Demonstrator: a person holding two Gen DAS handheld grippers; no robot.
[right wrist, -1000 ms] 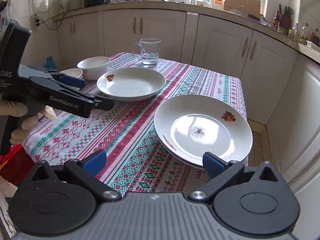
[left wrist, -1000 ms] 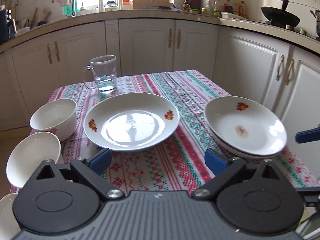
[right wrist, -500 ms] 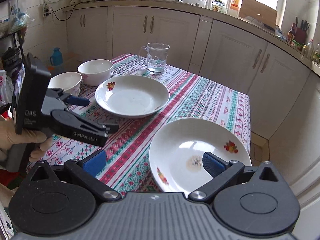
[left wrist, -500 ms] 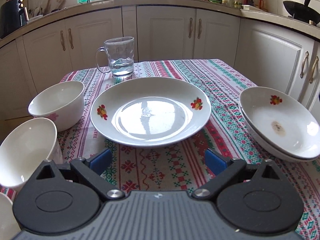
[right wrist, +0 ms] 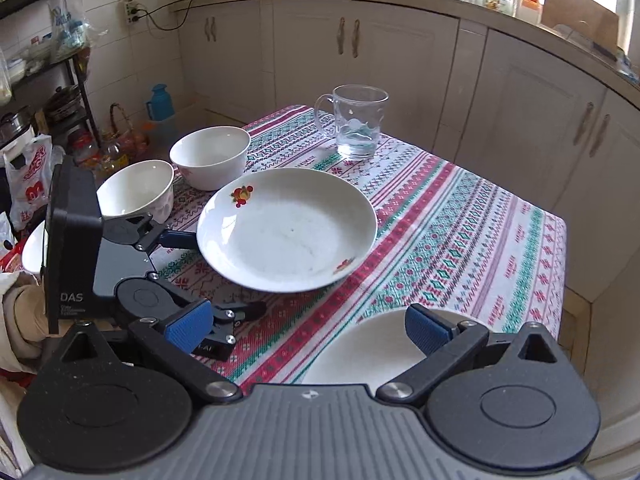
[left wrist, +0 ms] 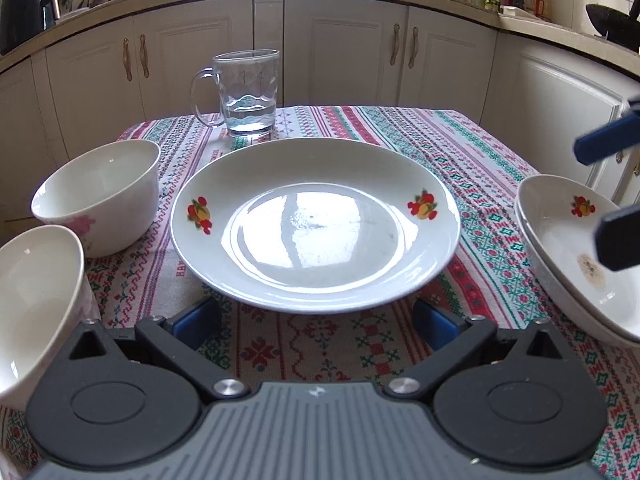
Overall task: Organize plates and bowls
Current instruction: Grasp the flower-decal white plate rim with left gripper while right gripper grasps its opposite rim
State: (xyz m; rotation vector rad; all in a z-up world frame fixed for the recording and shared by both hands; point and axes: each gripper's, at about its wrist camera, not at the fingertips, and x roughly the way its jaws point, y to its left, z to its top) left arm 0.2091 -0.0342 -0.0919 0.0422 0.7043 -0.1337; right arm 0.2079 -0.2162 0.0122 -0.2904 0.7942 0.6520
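Note:
A white plate with fruit motifs (left wrist: 316,224) (right wrist: 286,230) lies mid-table. My left gripper (left wrist: 316,316) (right wrist: 224,276) is open, its blue fingers reaching to either side of the plate's near rim. Two stacked plates (left wrist: 576,252) sit at the right; their rim shows in the right wrist view (right wrist: 360,352). My right gripper (right wrist: 308,326) (left wrist: 612,192) is open above them, holding nothing. Two white bowls (left wrist: 100,196) (left wrist: 32,300) stand at the left, also in the right wrist view (right wrist: 208,156) (right wrist: 138,192).
A glass mug (left wrist: 248,94) (right wrist: 358,120) with some water stands at the table's far edge. The patterned tablecloth (left wrist: 460,152) covers the small table. White cabinets (left wrist: 344,48) surround it. Shelves and bags (right wrist: 32,152) stand left of the table.
My left gripper has moved forward and down to the middle plate's near rim. My right gripper has pulled back and risen over the stacked plates.

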